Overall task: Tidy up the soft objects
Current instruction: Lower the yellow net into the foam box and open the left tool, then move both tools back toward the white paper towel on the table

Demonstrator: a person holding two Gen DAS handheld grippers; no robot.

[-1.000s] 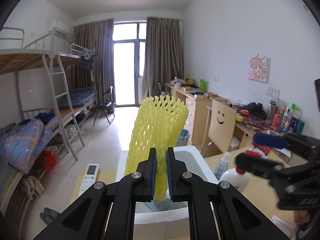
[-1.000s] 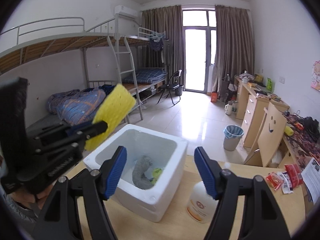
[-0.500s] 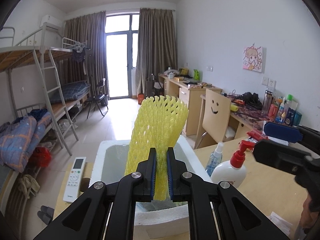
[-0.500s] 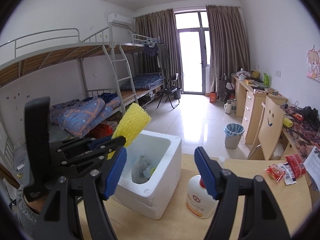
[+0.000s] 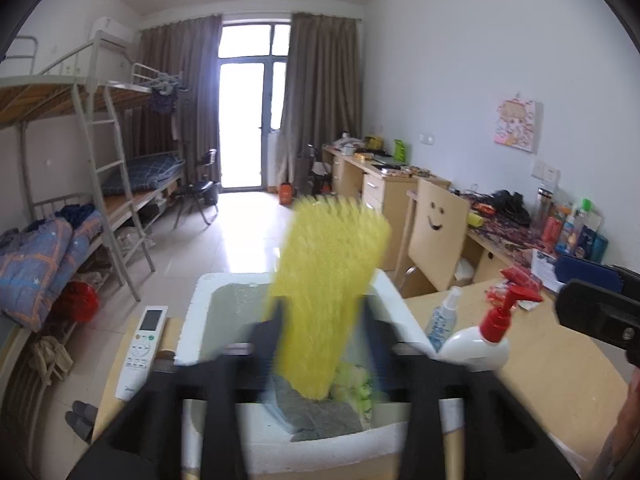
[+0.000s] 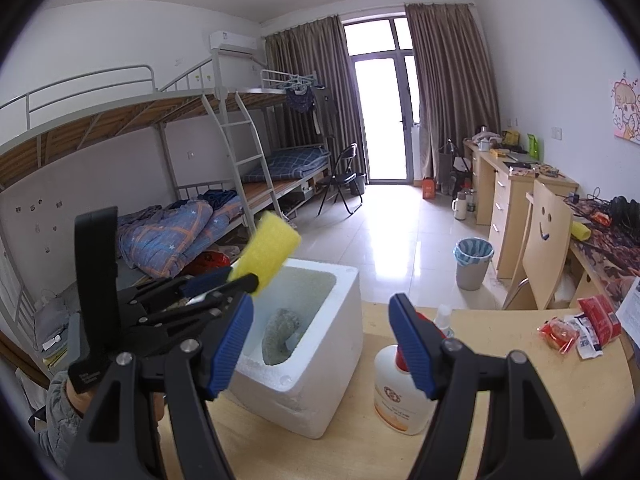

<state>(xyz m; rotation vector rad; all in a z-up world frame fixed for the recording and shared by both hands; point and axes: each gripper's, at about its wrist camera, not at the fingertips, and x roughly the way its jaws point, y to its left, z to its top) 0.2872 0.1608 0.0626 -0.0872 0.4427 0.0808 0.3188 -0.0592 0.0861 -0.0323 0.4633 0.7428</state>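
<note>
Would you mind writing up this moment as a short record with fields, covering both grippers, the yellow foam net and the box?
left gripper: blurred in its own view; jaws spread wide, open
yellow foam net: upright between the left fingers, above the box opening, blurred
right gripper: open, holding nothing
white foam box: on the wooden table, top open
box contents: grey cloth and a yellow-green soft item
beside box: pump bottle, small spray bottle, remote control

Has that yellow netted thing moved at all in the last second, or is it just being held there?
Yes. The yellow foam net in the left gripper has come from left of the white foam box to over its near-left rim.
</note>
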